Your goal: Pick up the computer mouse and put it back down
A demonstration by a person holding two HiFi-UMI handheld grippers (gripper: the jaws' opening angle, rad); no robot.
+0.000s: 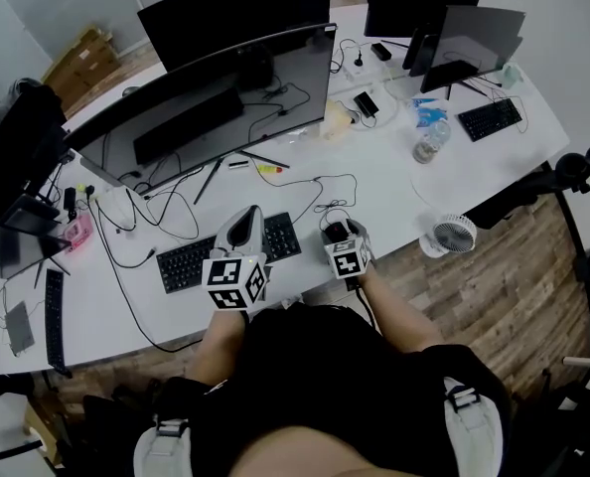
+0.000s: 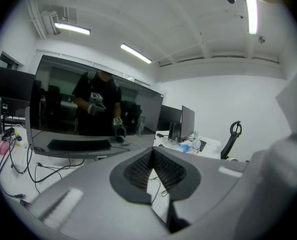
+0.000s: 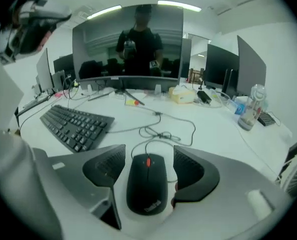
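A black computer mouse (image 3: 147, 181) with a red scroll wheel lies on the white desk (image 3: 213, 134), its cable (image 3: 161, 133) looping away toward the monitor. My right gripper (image 3: 148, 159) is open and straddles it, one pad close on each side, with a thin strip of desk showing at the right pad. In the head view the mouse (image 1: 335, 233) peeks out at the tip of the right gripper (image 1: 339, 238). My left gripper (image 1: 242, 229) hangs above the keyboard (image 1: 191, 258), tilted upward, its pads (image 2: 138, 166) shut together with nothing held.
A black keyboard (image 3: 76, 124) lies left of the mouse. A wide curved monitor (image 1: 206, 107) stands behind it, with cables strewn over the desk. A water bottle (image 1: 431, 139) and a second keyboard (image 1: 491, 118) are at the far right, a small white fan (image 1: 452, 235) at the desk edge.
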